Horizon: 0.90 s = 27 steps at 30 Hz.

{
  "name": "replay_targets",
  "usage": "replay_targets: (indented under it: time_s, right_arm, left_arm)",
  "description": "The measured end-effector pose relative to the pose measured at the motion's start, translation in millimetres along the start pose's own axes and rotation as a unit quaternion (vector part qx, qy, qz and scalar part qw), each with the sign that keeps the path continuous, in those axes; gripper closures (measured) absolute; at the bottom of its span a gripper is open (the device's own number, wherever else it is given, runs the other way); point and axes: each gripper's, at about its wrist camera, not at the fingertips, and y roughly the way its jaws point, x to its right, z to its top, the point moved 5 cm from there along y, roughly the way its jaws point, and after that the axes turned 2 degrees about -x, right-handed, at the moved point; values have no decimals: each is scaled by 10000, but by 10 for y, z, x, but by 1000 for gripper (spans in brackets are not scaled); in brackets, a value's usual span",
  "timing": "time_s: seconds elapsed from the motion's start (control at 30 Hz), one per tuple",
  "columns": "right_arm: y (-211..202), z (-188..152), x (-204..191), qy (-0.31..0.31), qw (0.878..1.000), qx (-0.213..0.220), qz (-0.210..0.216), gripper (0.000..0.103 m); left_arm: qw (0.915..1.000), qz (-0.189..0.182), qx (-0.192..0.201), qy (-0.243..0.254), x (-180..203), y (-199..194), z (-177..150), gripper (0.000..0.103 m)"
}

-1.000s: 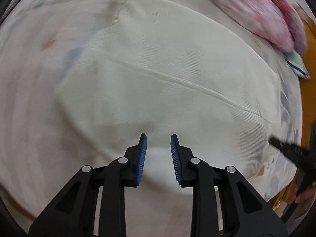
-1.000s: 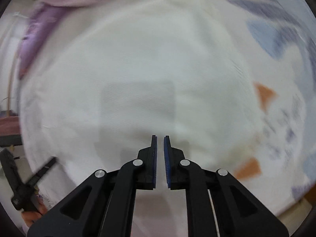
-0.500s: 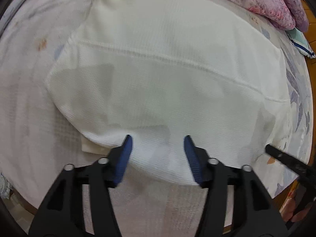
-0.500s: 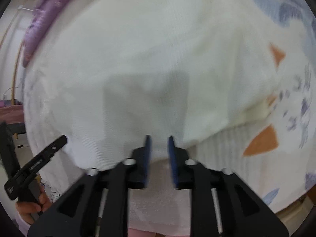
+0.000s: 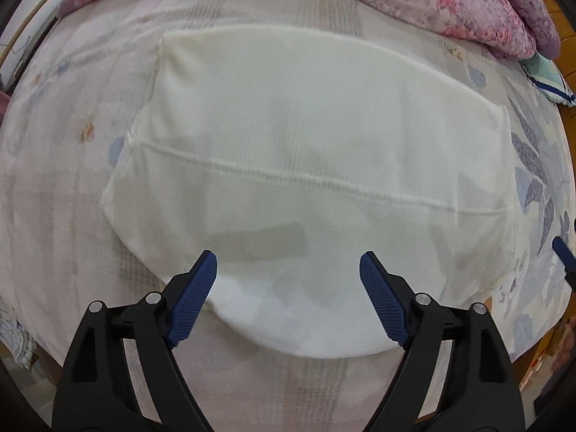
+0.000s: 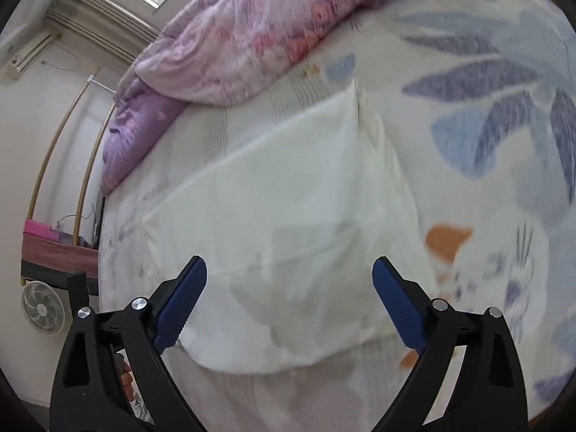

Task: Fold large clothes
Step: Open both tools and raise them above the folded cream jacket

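Observation:
A folded cream-white garment (image 5: 306, 165) lies flat on the bed, with a seam line running across it. It also shows in the right wrist view (image 6: 288, 223). My left gripper (image 5: 288, 273) is open and empty, raised above the garment's near folded edge. My right gripper (image 6: 289, 280) is open and empty, above the garment's near right corner. A tip of the right gripper shows at the right edge of the left wrist view (image 5: 563, 252).
The bed has a floral sheet (image 6: 504, 126). A pink and purple quilt (image 5: 450, 0) is heaped at the far side, also in the right wrist view (image 6: 252, 36). A small fan (image 6: 43, 306) stands on the floor left of the bed. A green-blue cloth (image 5: 547, 79) lies at the far right.
Both grippers have opened wide, let go of the garment and pulled back and up from it. The garment now lies folded on the bed.

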Motion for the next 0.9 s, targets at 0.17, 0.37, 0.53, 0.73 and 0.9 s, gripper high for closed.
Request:
replay_targets:
  time_s: [0.17, 0.37, 0.53, 0.73, 0.9]
  right_arm:
    - [-46, 469, 110, -353, 9989, 286, 109, 10]
    - [-19, 963, 429, -356, 9993, 129, -66, 16]
    - [397, 1328, 603, -530, 9981, -318, -9, 16]
    - [1036, 1656, 854, -257, 9949, -942, 269, 18]
    - [1363, 1809, 931, 160, 9899, -1026, 962, 17]
  left_arm:
    - [9997, -9, 263, 17, 217, -63, 279, 14]
    - [9985, -139, 530, 14, 462, -135, 633, 11]
    - [9954, -539, 724, -335, 588, -143, 1003, 11]
    - [9965, -201, 799, -154, 744, -20, 1329, 10]
    - [9975, -359, 602, -51, 918, 158, 1291, 10]
